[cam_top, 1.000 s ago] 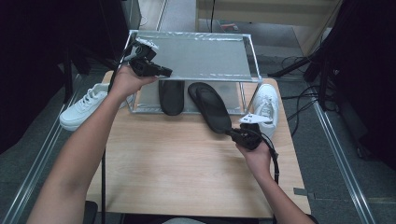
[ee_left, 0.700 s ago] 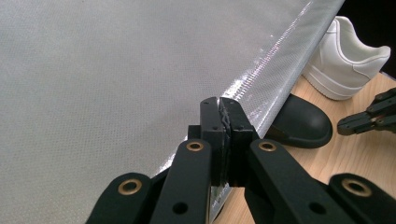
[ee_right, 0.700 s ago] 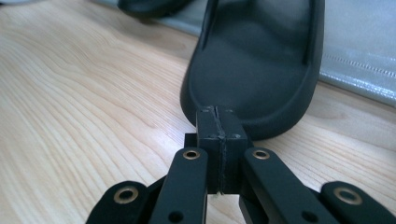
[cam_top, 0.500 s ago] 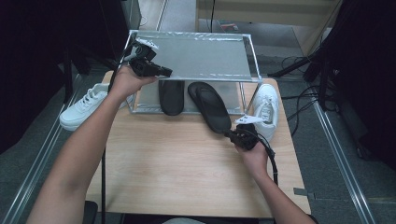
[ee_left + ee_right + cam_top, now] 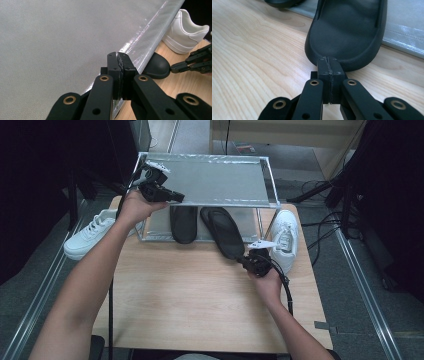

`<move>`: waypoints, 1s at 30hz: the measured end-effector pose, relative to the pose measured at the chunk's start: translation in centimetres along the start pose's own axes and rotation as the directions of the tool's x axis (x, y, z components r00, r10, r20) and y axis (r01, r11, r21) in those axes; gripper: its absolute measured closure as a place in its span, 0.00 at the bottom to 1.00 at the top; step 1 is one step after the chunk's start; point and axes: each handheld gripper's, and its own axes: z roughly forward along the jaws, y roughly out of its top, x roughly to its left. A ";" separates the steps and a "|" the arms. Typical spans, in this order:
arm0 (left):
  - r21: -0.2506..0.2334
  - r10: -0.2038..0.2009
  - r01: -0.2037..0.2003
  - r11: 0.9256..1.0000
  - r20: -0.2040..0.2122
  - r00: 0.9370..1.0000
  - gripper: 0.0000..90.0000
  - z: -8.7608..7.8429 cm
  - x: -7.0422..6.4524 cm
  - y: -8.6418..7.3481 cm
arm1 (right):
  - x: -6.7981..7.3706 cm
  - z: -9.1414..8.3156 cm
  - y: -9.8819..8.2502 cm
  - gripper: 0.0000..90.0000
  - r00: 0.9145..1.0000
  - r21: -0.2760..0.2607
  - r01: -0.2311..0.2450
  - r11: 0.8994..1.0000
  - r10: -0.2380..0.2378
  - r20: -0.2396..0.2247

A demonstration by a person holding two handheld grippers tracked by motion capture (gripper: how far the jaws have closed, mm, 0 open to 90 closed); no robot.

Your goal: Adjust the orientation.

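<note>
Two black slippers lie side by side under a small metal rack (image 5: 210,180) at the far edge of a wooden table (image 5: 190,295) in the high view. The right slipper (image 5: 222,232) has its long axis running from the rack out toward the person, its near end poking past the rack. The right gripper (image 5: 246,261) sits just at that near end, jaws pressed together on nothing, so the slipper lies straight ahead of it and up the table. The left slipper (image 5: 183,223) rests farther under the rack. The left gripper (image 5: 176,196) hangs above the rack's top shelf, well apart from both slippers, so the right hand is the nearer one. Two white sneakers flank the rack, one at the left (image 5: 92,235), one at the right (image 5: 285,237).

Seen from the left gripper view, the closed jaws point along the shelf's shiny front edge; beyond it sit a slipper end (image 5: 156,66) and one sneaker (image 5: 186,31).

From the right gripper view, shut jaws sit just at the slipper's rounded rim (image 5: 347,32).
</note>
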 end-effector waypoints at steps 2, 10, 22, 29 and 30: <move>0.000 0.001 -0.001 1.000 0.000 1.000 0.99 0.0 0.0 0.0 | 0.1 0.4 0.3 1.00 1.000 -0.003 -0.007 1.000 0.007 -0.002; -0.002 -0.001 0.001 1.000 0.000 1.000 0.99 0.0 0.0 0.0 | 0.3 1.6 1.3 1.00 1.000 -0.001 -0.008 1.000 0.008 -0.008; -0.002 0.001 -0.001 1.000 -0.001 1.000 0.99 0.0 0.0 0.0 | 1.2 3.6 2.6 1.00 0.999 0.010 -0.006 1.000 0.006 -0.031; -0.004 0.002 -0.002 1.000 0.001 1.000 0.99 0.0 0.0 0.0 | 1.8 4.7 3.2 1.00 0.999 0.008 -0.006 1.000 0.006 -0.044; -0.003 0.002 -0.002 1.000 0.001 1.000 0.99 0.0 0.0 0.0 | 1.8 4.8 3.3 1.00 0.999 0.010 -0.008 1.000 0.008 -0.043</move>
